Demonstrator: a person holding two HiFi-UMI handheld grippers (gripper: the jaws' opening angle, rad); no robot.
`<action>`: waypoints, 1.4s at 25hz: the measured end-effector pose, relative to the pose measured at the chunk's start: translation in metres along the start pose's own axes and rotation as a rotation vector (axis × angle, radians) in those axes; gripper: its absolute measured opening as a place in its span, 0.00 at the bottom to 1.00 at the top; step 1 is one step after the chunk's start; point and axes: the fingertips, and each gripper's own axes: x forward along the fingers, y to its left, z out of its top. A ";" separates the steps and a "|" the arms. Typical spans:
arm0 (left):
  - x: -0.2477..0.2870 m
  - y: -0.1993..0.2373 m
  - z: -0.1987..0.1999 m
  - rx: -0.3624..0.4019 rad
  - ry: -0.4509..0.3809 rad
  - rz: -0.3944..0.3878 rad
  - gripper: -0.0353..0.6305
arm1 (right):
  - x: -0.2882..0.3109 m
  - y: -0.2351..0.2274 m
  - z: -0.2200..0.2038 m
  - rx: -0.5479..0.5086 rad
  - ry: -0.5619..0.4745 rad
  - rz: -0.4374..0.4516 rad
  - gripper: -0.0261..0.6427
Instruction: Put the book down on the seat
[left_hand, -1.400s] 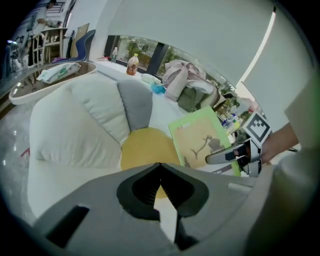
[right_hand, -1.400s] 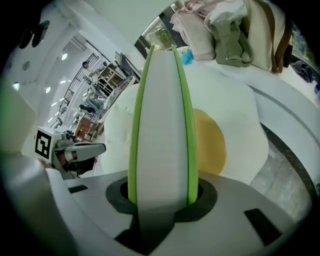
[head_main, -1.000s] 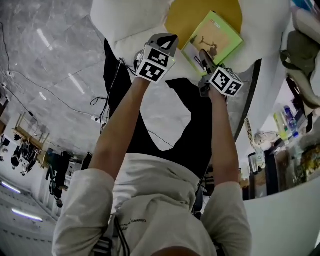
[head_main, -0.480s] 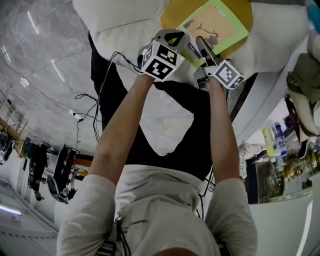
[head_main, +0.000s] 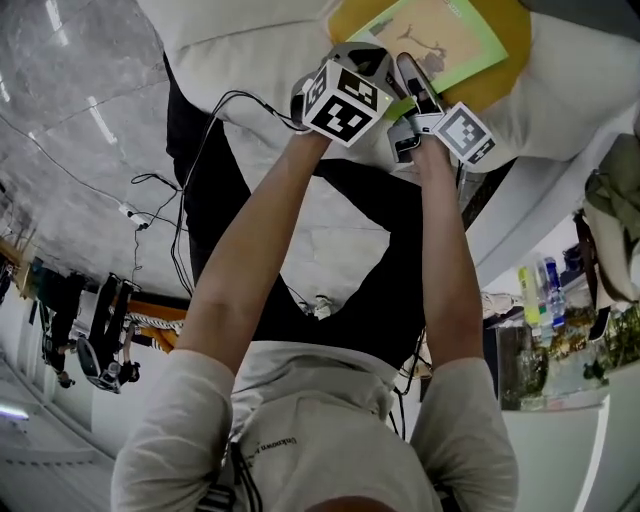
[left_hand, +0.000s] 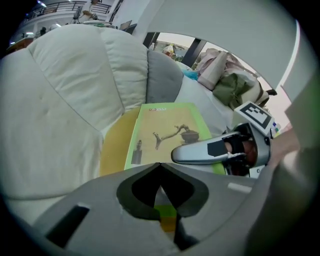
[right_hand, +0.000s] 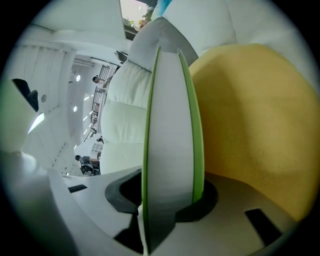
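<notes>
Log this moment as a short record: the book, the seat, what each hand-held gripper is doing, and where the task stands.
book: green cover facing up, over the seat cushion; contact with it cannot be told
seat: yellow cushion in a white armchair
right hand-held gripper: clamped on the book's page edge; its jaws have just been opening, book between them
left hand-held gripper: jaws together, nothing between them, by the book's near edge
task: book not yet released
</notes>
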 end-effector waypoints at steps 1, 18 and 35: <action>0.000 0.002 0.001 -0.019 -0.012 -0.014 0.06 | 0.000 0.000 0.001 -0.004 0.005 -0.013 0.25; 0.004 -0.005 0.005 -0.027 0.009 -0.032 0.06 | -0.055 -0.010 -0.003 -0.009 0.007 -0.234 0.29; -0.082 -0.019 0.060 0.208 0.167 -0.184 0.06 | -0.134 0.041 0.000 0.144 -0.249 -0.373 0.27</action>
